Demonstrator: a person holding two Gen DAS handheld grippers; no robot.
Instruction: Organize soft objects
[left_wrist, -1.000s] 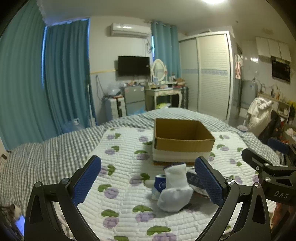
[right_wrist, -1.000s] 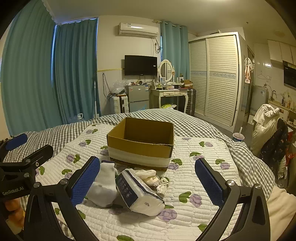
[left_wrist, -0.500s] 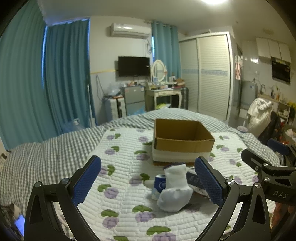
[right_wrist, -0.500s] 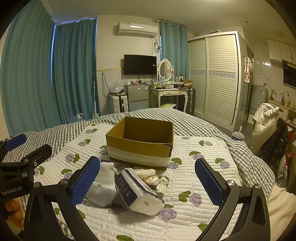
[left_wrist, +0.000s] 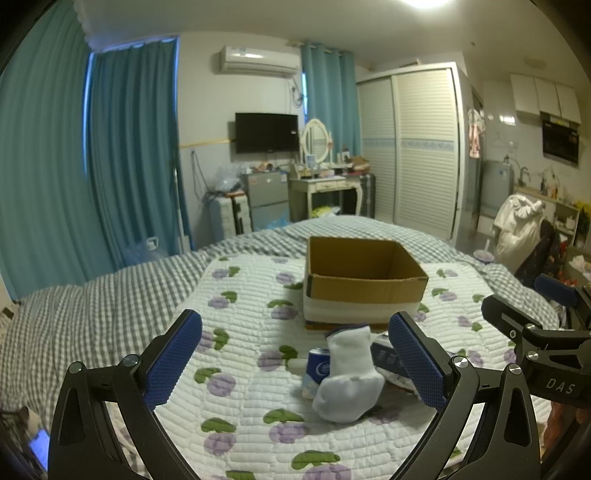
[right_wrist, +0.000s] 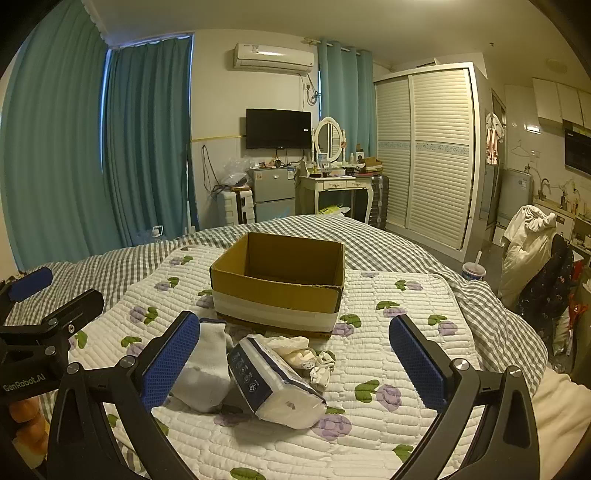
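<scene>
white sock (left_wrist: 349, 376) lies between, seemingly beyond, the left gripper's (left_wrist: 295, 363) spread fingers.

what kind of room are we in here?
Most likely a small studio flat, worked from the bed. The cardboard box and white sock sit on a floral quilt; past it are a louvred wardrobe, a wall TV and a kitchen corner.

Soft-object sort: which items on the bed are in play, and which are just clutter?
In play:
white sock
tissue pack
crumpled cloth
cardboard box

Clutter:
drink cup
clothes on chair
small blue-label item behind sock, unclear
</scene>
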